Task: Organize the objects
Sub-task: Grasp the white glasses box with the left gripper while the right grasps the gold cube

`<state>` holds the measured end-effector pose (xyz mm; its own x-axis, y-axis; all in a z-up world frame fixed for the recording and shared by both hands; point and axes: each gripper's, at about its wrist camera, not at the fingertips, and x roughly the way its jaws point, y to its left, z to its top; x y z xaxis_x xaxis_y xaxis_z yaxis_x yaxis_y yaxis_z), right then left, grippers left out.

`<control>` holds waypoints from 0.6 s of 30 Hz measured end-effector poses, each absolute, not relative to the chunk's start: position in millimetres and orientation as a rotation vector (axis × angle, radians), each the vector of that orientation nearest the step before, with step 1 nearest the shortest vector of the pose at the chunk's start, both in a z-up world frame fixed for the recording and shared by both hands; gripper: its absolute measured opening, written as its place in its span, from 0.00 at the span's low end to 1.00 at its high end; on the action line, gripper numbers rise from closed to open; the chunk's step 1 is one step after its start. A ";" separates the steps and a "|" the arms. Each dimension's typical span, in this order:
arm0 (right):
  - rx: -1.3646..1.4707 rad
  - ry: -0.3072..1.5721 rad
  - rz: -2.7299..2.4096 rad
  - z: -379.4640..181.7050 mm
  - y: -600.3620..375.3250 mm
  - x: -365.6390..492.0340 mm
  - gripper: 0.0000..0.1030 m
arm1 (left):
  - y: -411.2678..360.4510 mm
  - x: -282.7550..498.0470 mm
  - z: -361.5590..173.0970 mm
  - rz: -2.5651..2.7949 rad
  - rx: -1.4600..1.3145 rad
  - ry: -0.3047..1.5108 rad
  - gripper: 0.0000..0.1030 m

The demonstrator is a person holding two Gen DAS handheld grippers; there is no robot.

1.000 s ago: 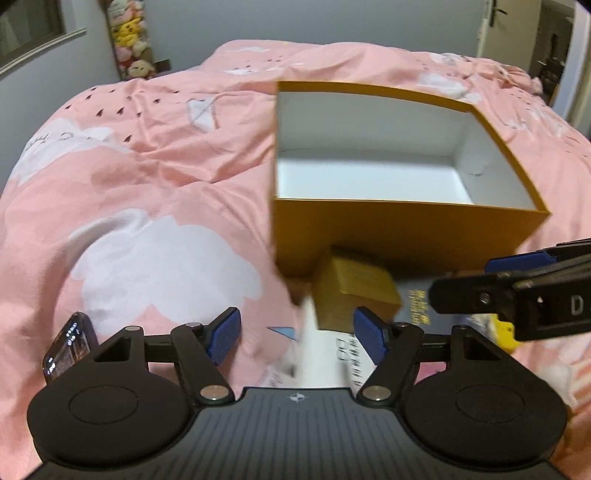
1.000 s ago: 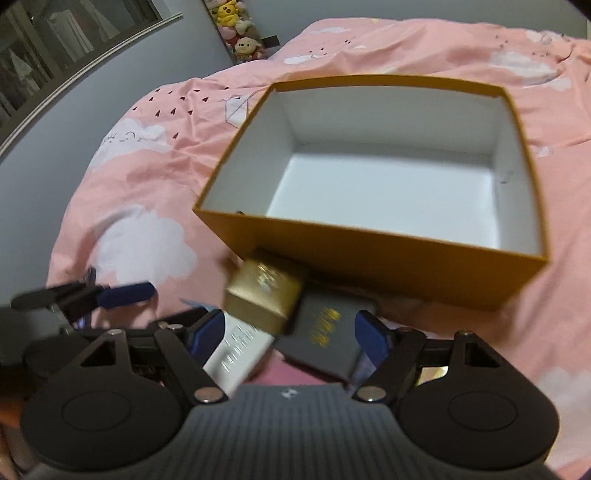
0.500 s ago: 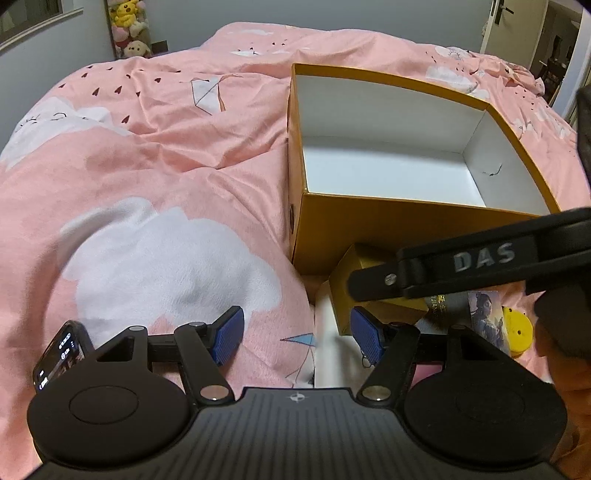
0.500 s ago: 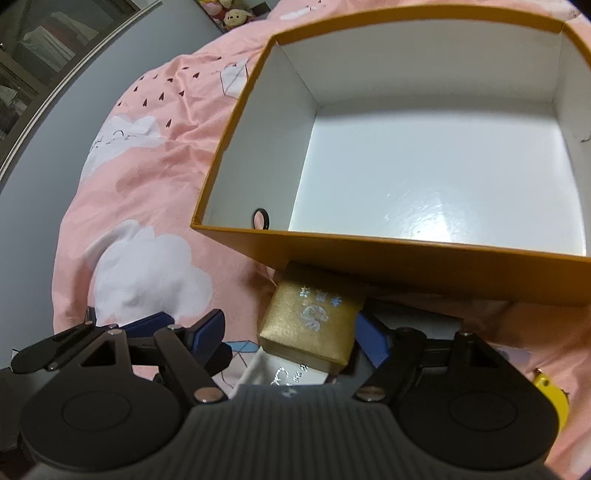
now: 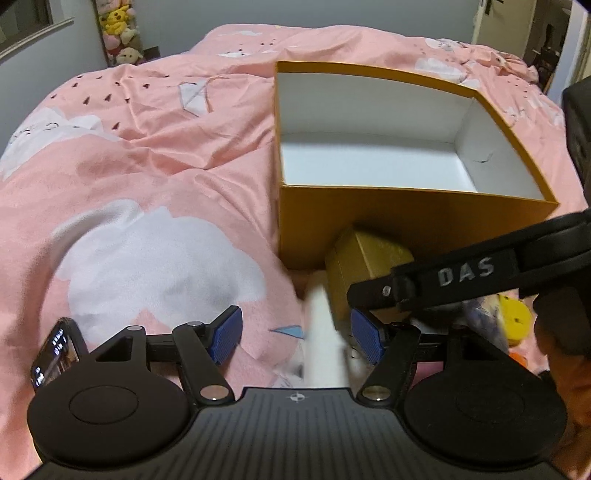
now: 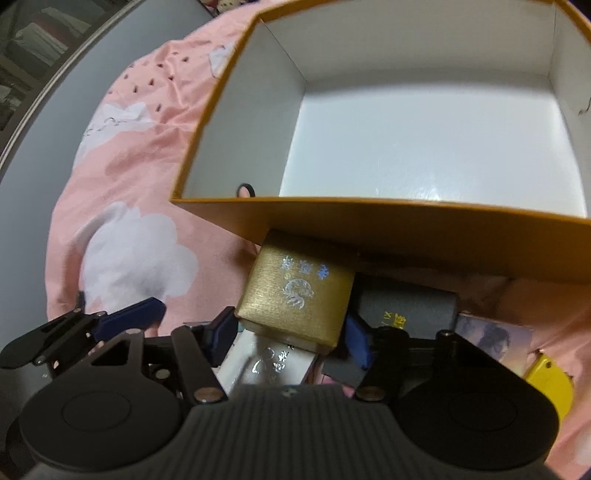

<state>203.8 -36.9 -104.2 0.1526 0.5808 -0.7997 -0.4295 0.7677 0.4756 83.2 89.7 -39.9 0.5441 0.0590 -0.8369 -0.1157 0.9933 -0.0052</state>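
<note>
A large orange box (image 5: 413, 221) with a white empty inside stands open on the pink bed; it also shows in the right wrist view (image 6: 406, 225). A small gold box (image 6: 295, 291) lies on a white box (image 6: 266, 365) just in front of it. My right gripper (image 6: 291, 336) is open, its blue pads on either side of the gold box. In the left wrist view the gold box (image 5: 362, 258) sits behind the right gripper's arm. My left gripper (image 5: 295, 332) is open and empty over the bedding, left of the white box (image 5: 325, 339).
A dark grey box (image 6: 410, 310) with gold lettering, a picture card (image 6: 495, 339) and a yellow object (image 6: 546, 380) lie right of the gold box. The pink cloud-print duvet (image 5: 147, 184) covers the bed. Plush toys (image 5: 120, 33) stand by the far wall.
My right gripper has moved forward and down so its pads now flank the gold box. The left gripper has shifted slightly; both stay open.
</note>
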 end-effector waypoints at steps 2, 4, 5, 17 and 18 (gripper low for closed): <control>0.115 1.178 0.738 -93.0 -43.3 197.2 0.61 | 87.3 81.0 -40.3 0.073 -0.077 0.995 0.77; 0.072 1.138 0.729 -84.8 -47.7 190.7 0.61 | 81.3 80.4 -42.9 0.041 -0.069 1.005 0.78; 0.051 1.119 0.720 -81.4 -53.1 187.3 0.61 | 77.2 81.1 -45.1 0.027 -0.055 1.014 0.79; 0.057 1.102 0.579 -78.3 -110.0 175.3 0.61 | 42.3 101.3 -76.0 -0.004 0.063 1.144 0.86; 0.057 1.101 0.574 -78.6 -110.9 174.4 0.61 | 40.9 103.2 -78.5 -0.005 0.066 1.155 0.86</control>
<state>174.4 -110.9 -78.6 0.3236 0.4651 -0.8240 -0.4100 0.8538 0.3208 103.2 40.9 -78.5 0.4041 0.0300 -0.9142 0.0385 0.9980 0.0497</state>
